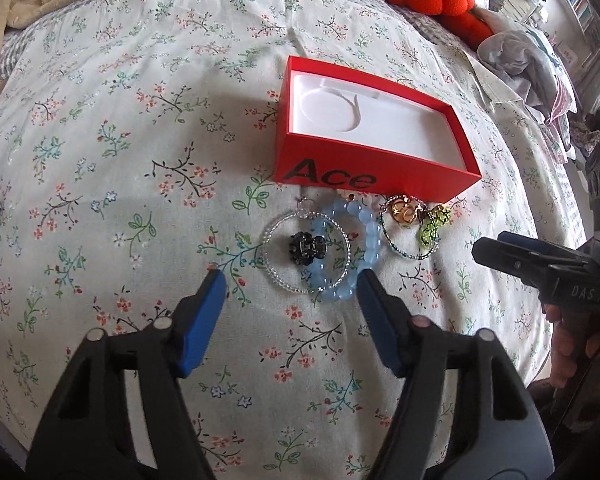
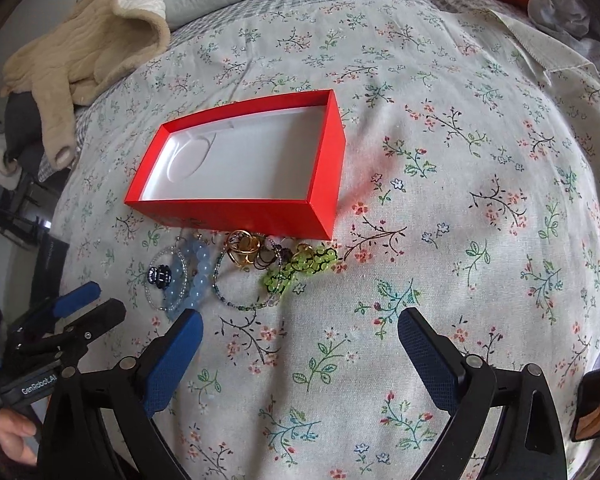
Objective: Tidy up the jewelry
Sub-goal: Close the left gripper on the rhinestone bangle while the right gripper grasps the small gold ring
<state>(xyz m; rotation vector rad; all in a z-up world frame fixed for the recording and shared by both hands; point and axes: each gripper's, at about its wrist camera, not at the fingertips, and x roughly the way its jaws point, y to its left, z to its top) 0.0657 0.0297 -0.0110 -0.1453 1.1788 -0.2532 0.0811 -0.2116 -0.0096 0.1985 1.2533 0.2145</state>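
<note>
Jewelry (image 1: 340,240) beside (empty) box (image 1: 364,136)

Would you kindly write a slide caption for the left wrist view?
Open left gripper approaches a blue bead bracelet and black hair clip beside an empty red box.

Soft daylight, sharp, fisheye-warped edges

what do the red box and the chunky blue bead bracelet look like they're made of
Red open box: likely matte cardboard, with crisp folded edges, thin walls and a white moulded liner.
Chunky pale blue bead bracelet: translucent glossy beads, glass or plastic; the look leaves it open.
</note>
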